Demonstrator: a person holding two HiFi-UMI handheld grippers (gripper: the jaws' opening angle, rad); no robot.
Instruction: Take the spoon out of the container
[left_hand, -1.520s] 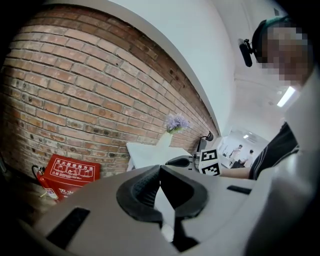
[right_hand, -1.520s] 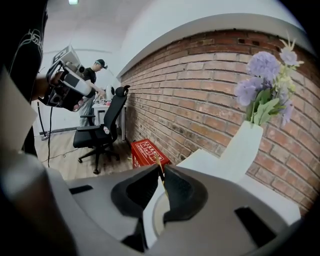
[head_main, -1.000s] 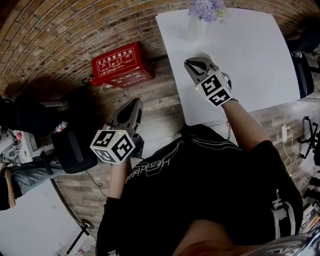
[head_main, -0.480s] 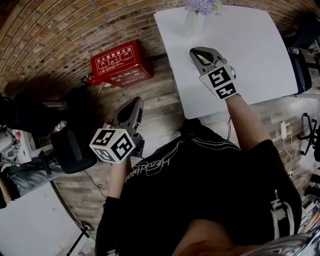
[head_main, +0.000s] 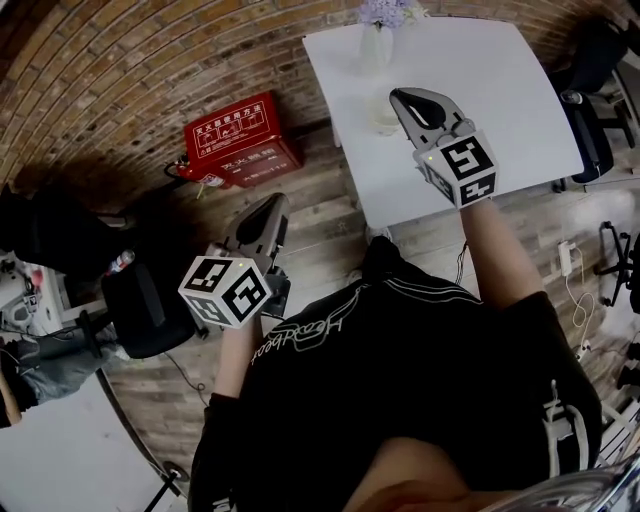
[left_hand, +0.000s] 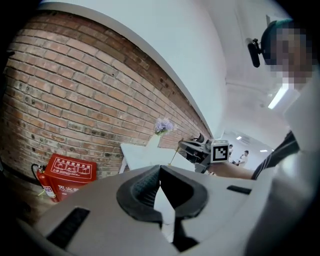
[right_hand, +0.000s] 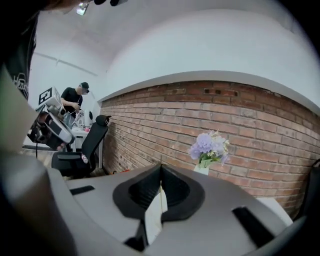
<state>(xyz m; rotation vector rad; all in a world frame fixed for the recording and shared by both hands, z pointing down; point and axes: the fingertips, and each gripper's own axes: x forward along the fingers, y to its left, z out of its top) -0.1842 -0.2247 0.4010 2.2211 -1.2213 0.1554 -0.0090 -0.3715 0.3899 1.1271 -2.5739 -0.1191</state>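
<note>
My right gripper (head_main: 399, 98) hovers over the white table (head_main: 500, 80), just right of a clear glass container (head_main: 383, 118). Its jaws are closed, and a thin spoon handle (right_hand: 160, 192) shows in the slit between them. From the left gripper view the spoon (left_hand: 175, 156) hangs as a thin rod slanting down from the right gripper (left_hand: 184, 146) toward the table. The bowl end is hidden. My left gripper (head_main: 274, 202) is shut on nothing, low over the wooden floor left of the table; its tips (left_hand: 160, 168) meet.
A vase of purple flowers (head_main: 378, 30) stands at the table's far edge against the brick wall. A red box (head_main: 240, 138) sits on the floor by the wall. Black office chairs stand at left (head_main: 140, 300) and right (head_main: 592, 120). A person (right_hand: 76, 99) works in the background.
The right gripper has drawn back and to the right from directly over the container, so the glass now shows clear at its left. The left gripper has stayed put.
</note>
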